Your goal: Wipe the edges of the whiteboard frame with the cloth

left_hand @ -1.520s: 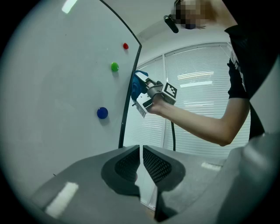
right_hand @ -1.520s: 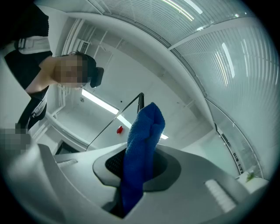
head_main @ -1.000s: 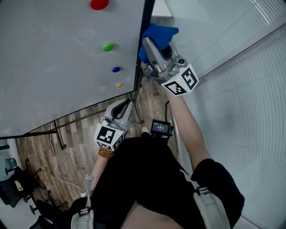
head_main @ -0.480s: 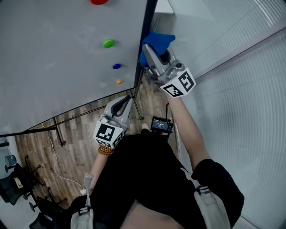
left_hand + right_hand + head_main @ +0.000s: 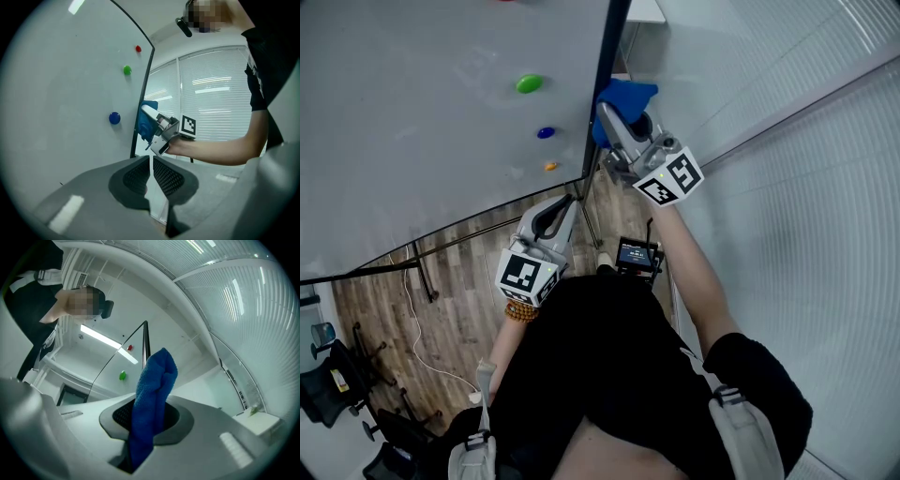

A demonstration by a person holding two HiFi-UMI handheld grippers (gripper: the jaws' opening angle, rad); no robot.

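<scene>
Now: right gripper [image 5: 617, 120] clamped on cloth [image 5: 630, 96], cloth against frame [image 5: 605, 75].
Cloth is blue and bunched, standing up from between the right jaws. It lies against the dark right-hand edge of the frame, a little above the frame's lower corner. Left gripper [image 5: 562, 211] sits just below that corner, jaws together with nothing between them, clear of the frame. Inside the frame, on the board [image 5: 422, 150]: green magnet [image 5: 528, 83], blue magnet [image 5: 546, 132] and small orange magnet [image 5: 550, 166], all near that same edge.
</scene>
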